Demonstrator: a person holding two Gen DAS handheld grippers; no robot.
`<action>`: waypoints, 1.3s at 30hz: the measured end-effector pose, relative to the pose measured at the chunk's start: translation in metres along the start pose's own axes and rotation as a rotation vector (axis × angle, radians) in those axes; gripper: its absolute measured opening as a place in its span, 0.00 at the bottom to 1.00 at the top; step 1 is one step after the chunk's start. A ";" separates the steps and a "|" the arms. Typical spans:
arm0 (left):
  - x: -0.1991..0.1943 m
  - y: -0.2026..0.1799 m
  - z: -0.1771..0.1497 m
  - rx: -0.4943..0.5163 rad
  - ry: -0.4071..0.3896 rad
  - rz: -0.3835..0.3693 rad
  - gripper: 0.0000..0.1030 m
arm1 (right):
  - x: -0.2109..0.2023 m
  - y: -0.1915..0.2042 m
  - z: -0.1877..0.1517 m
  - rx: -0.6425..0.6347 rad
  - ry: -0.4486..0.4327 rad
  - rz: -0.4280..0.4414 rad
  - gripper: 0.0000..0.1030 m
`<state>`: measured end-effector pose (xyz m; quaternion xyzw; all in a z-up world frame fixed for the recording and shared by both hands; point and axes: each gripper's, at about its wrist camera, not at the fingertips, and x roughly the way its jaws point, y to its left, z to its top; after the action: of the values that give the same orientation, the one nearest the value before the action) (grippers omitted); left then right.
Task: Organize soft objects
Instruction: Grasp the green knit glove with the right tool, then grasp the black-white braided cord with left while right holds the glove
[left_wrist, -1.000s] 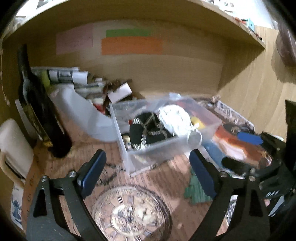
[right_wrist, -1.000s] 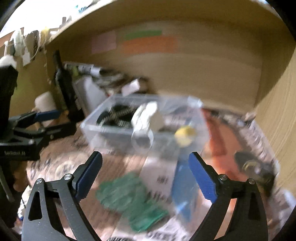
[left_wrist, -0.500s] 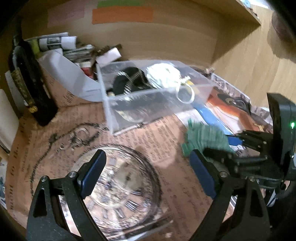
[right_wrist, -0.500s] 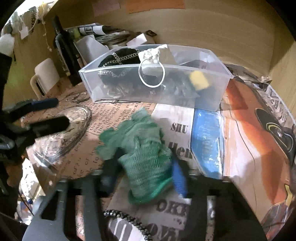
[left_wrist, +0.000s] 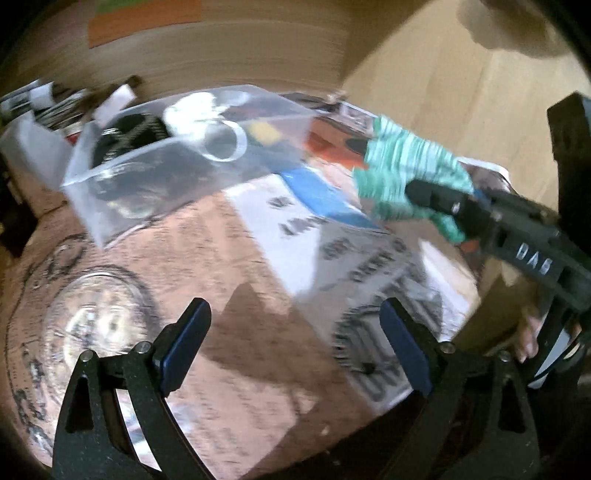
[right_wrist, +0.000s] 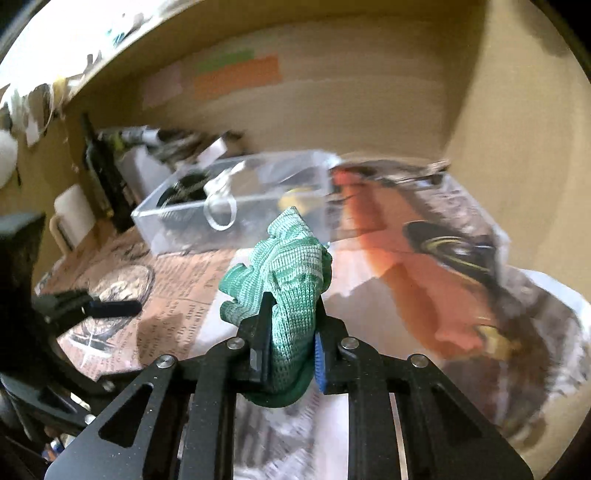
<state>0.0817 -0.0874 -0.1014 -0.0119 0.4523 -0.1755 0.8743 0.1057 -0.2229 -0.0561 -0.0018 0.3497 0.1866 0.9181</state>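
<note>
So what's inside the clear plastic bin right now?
In the clear plastic bin: a black chained item, a white bundle with a ring over the front wall, and something yellow. The bin's floor beneath them is hidden by blur.

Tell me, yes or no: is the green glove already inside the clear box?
No. The green glove is pinched in the right gripper, outside the clear box.

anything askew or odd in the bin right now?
One thing: a white ring hangs over the front wall of the clear bin, outside it rather than inside. The green knit glove is pinched in the right hand-held gripper, lifted off the newspaper.
</note>
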 end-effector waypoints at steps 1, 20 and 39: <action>0.000 -0.005 -0.001 0.005 0.001 -0.007 0.91 | -0.003 -0.002 0.000 0.008 -0.009 -0.009 0.15; 0.020 -0.039 -0.024 0.074 0.015 0.069 0.95 | -0.025 -0.010 -0.019 0.032 -0.032 0.023 0.15; 0.012 0.002 -0.019 -0.002 -0.070 0.038 0.21 | -0.008 -0.001 -0.016 0.034 -0.005 0.057 0.16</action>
<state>0.0741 -0.0866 -0.1225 -0.0103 0.4220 -0.1577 0.8927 0.0904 -0.2290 -0.0635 0.0242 0.3505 0.2070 0.9131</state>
